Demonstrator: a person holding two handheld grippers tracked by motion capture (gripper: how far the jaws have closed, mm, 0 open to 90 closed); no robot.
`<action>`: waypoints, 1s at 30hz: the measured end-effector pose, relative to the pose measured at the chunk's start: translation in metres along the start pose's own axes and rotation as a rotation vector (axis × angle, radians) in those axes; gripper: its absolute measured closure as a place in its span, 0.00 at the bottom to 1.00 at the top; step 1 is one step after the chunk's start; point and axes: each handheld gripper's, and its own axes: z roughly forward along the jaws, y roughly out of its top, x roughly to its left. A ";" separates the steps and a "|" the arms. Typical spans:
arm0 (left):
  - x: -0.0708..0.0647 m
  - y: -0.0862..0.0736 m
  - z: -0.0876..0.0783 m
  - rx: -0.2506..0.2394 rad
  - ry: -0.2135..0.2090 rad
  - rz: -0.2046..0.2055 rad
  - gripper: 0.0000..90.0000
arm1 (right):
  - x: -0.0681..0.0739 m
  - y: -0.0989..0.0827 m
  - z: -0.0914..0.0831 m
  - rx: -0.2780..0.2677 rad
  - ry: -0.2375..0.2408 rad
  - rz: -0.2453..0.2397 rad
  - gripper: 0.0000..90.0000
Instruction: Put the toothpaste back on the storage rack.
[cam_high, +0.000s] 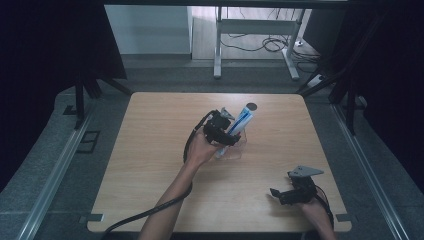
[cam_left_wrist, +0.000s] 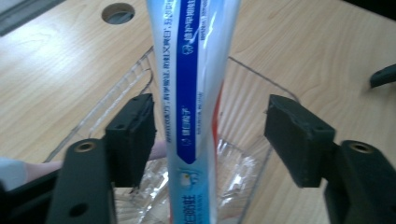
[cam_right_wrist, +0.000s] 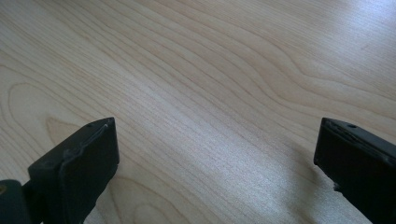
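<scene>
While the toothpaste tube is standing tilted inside the clear plastic container near the middle of the wooden table, the left gripper is hanging around the tube's lower half. In the left gripper view the tube is rising between the two black jaws, its blue stripe and white body running up past the top edge. The jaws are standing apart on either side of the tube: the pad on one side is sitting just beside the tube, with a thin gap showing, and the opposite pad is well clear of it. So the left gripper's fingers are parted and are not pressing on the tube. The tube's bottom end is resting in the ribbed container, whose rim is curving around the tube. A round hole in the tabletop is lying beyond the container, and in the high view the hole is sitting just past the tube's upper end. The person's left hand is holding the gripper on the near side of the container.

The right gripper is resting near the table's front edge, well apart from the container, to its right. Its jaws are standing wide apart over bare wood, with nothing between them.
</scene>
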 end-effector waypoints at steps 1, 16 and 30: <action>-0.001 0.000 0.000 0.000 -0.004 -0.010 0.32 | 0.000 0.000 0.000 0.000 0.000 0.001 0.00; -0.010 -0.002 -0.019 -0.021 -0.038 0.004 0.16 | 0.000 0.000 0.000 -0.001 0.001 0.001 0.00; -0.013 -0.014 -0.037 -0.011 -0.029 0.039 0.15 | 0.001 0.000 0.000 -0.002 -0.004 -0.002 0.00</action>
